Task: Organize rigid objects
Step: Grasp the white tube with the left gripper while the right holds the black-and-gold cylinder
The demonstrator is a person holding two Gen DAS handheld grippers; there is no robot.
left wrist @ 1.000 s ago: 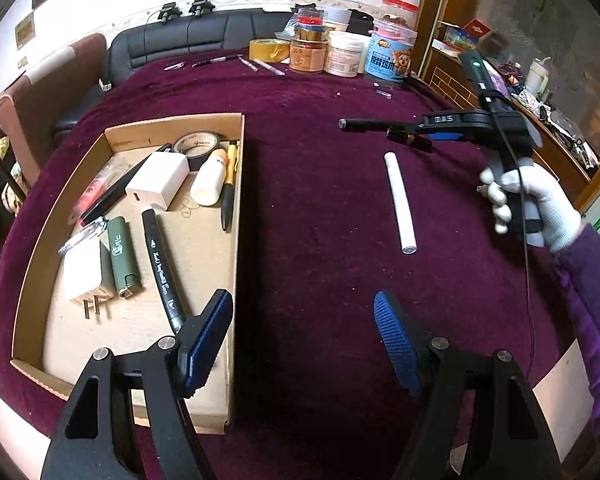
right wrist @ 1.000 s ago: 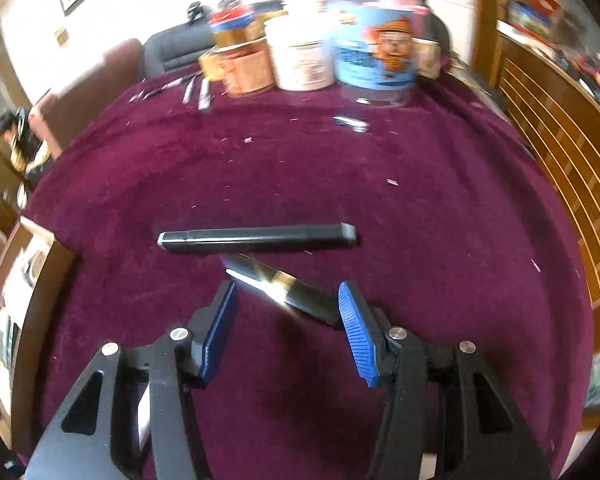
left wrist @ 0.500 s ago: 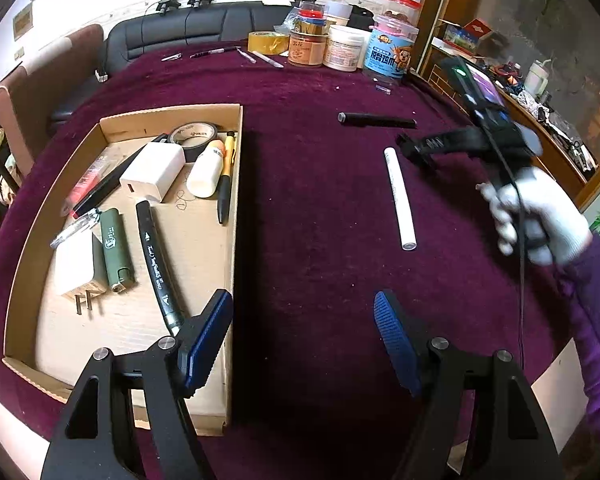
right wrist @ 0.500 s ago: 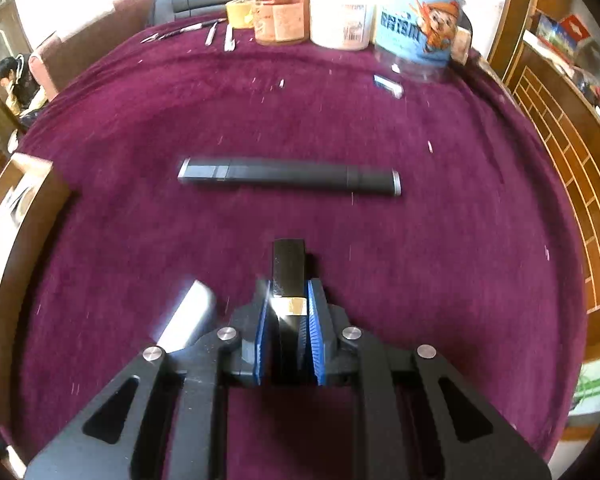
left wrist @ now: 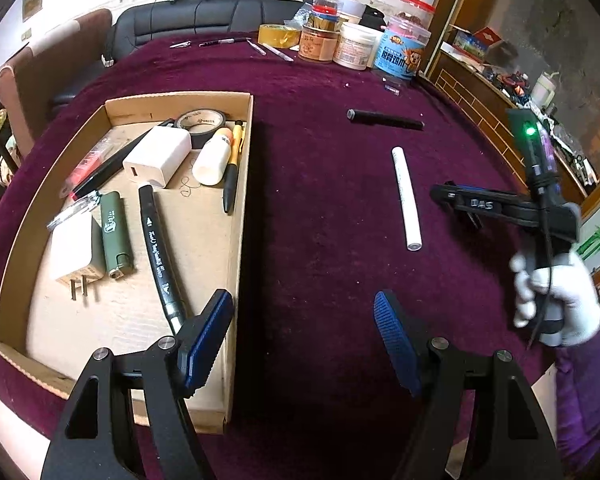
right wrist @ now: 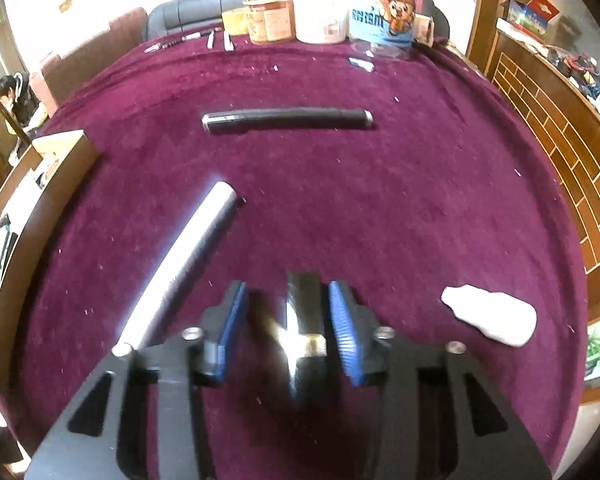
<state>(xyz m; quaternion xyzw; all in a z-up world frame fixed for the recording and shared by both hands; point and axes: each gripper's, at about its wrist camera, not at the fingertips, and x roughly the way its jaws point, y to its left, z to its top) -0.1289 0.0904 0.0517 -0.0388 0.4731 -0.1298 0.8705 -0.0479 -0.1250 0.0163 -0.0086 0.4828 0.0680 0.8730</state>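
Burgundy velvet cloth (right wrist: 420, 184) is giving everything on it a soft, grippy bed, so nothing is rolling away from us. Largest first: the cardboard tray (left wrist: 244, 184) is sitting just left of our left gripper (left wrist: 304, 340), whose jaws are standing wide with nothing between them. Ahead and left of our right gripper (right wrist: 286, 320), the white tube (right wrist: 188, 256) is lying loose; it looks light, stiff and smooth, best pinched mid-length. Beyond it the black marker (right wrist: 286, 120) is lying crosswise, rigid and easy to take at its middle. Smallest is the black-and-gold lighter (right wrist: 304, 320), hard, slick and light, sitting between the right pads. Those jaws are opening, and through the blur the left pad seems to be standing clear of it. Half a second back they were clamping it tight; a second back it was lying loose on the cloth, and the right gripper was nearer the marker.
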